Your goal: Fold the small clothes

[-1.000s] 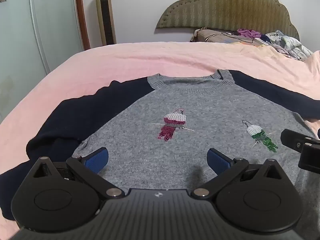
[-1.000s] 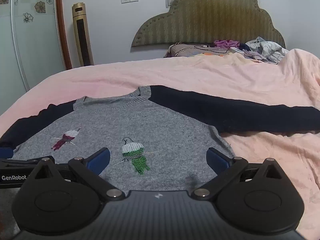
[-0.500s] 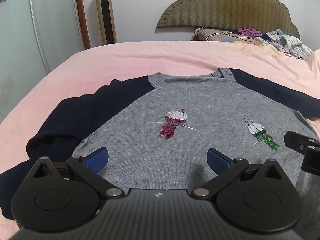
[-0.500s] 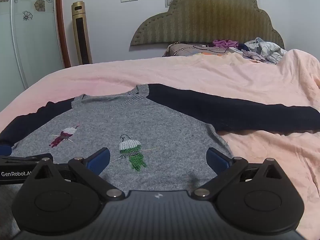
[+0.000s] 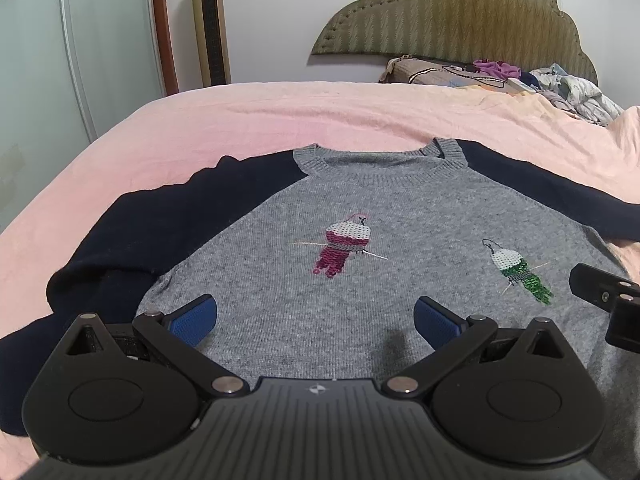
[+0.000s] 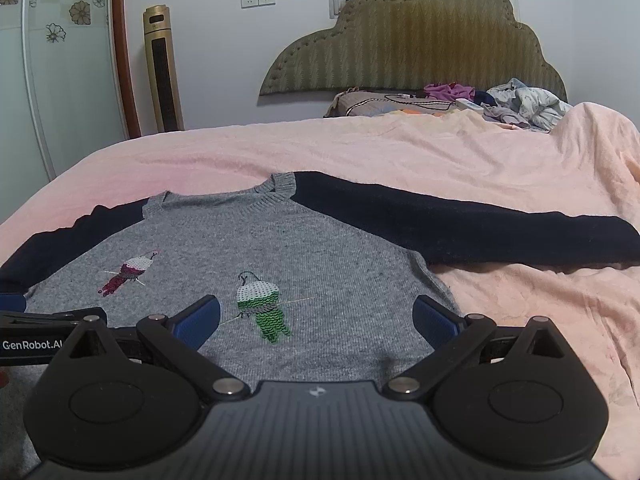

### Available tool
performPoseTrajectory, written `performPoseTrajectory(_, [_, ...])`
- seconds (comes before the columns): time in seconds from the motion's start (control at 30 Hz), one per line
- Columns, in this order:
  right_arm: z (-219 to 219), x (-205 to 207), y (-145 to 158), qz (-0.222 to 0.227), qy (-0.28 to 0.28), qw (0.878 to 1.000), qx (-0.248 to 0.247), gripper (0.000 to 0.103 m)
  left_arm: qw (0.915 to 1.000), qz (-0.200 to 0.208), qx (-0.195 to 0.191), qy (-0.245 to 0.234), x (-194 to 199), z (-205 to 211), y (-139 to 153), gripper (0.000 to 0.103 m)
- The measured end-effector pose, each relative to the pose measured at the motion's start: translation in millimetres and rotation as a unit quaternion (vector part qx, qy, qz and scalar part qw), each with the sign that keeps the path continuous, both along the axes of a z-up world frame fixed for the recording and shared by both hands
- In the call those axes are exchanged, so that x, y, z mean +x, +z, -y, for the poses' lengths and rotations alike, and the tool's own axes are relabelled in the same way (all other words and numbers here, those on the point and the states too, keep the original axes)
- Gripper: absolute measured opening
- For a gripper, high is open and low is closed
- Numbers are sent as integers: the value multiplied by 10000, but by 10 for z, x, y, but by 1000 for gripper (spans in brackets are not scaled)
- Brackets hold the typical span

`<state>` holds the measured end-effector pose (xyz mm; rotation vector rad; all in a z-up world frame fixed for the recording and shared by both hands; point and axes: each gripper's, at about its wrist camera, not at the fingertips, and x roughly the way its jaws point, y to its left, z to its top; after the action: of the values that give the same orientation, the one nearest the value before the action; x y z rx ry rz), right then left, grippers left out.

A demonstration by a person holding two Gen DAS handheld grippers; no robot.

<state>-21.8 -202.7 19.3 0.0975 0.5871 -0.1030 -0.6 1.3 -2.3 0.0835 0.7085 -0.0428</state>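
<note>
A small grey sweater (image 5: 400,216) with navy sleeves and two sequin birds lies flat, front up, on the pink bed. Its left sleeve (image 5: 132,240) is bunched near the bed's left side. The right sleeve (image 6: 480,232) stretches straight out to the right. My left gripper (image 5: 316,320) hovers open over the lower left of the grey body, with nothing between its blue pads. My right gripper (image 6: 316,316) hangs open over the lower right, beside the green bird (image 6: 262,308). Each gripper shows at the edge of the other's view.
The pink blanket (image 6: 400,152) covers the whole bed and rises in a fold at the right. A pile of clothes (image 6: 520,106) and a pillow lie by the headboard (image 6: 412,48). A tall gold fan (image 5: 210,20) and a glass door stand at the left wall.
Both grippers have drawn back a little and slightly up from the sweater, so it sits farther off in both views. The sweater itself has not moved. Both stay open.
</note>
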Motion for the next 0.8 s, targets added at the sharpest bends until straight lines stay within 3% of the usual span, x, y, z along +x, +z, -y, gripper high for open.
performPoseTrajectory(0.8, [19,-35,12,9,30,10000,-11,103,10000,56,7,37,-3,-25,5,103])
